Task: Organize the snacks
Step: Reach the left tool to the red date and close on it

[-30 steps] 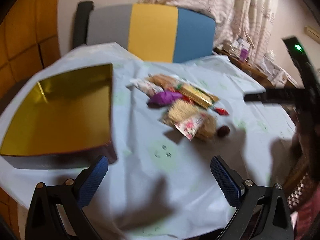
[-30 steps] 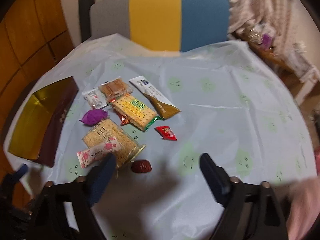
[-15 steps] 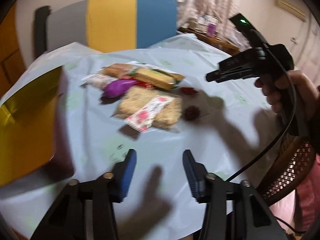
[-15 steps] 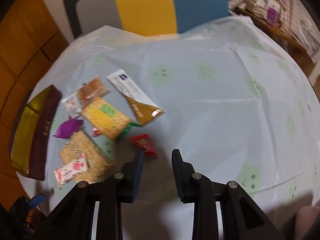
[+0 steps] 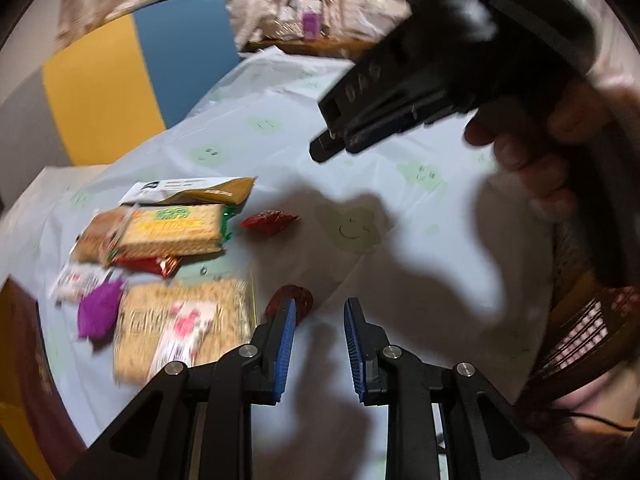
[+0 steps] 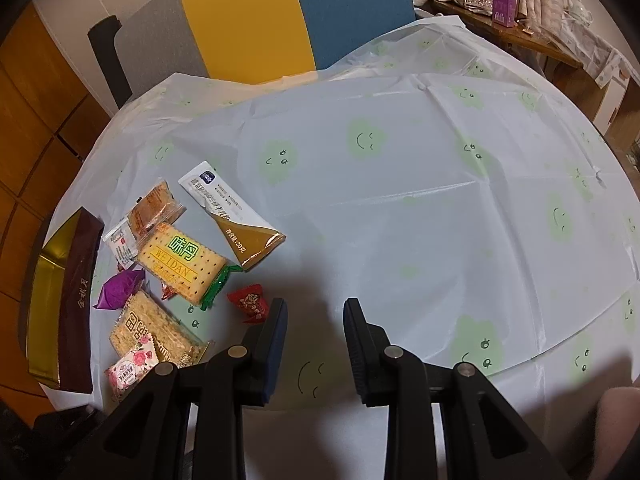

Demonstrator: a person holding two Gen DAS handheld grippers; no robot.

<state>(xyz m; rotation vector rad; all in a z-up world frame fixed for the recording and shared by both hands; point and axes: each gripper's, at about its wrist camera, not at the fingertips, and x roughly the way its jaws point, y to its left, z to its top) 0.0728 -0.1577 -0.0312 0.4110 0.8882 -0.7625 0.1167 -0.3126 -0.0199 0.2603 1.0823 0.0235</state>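
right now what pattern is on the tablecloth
Pale blue tablecloth printed with light green smiley-face blobs; clearest in the right wrist view.

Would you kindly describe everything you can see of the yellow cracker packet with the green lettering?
The yellow cracker packet is a flat rectangular pack in clear glossy wrap with green crimped ends. Pale square crackers show through it, under a yellow label with green characters and the word WEIDAN. It lies flat and unopened on the light blue tablecloth, diagonal in the right wrist view, in the snack cluster. One end overlaps the brown biscuit packet, and a small red-wrapped candy peeks from under its edge. No gripper touches it.
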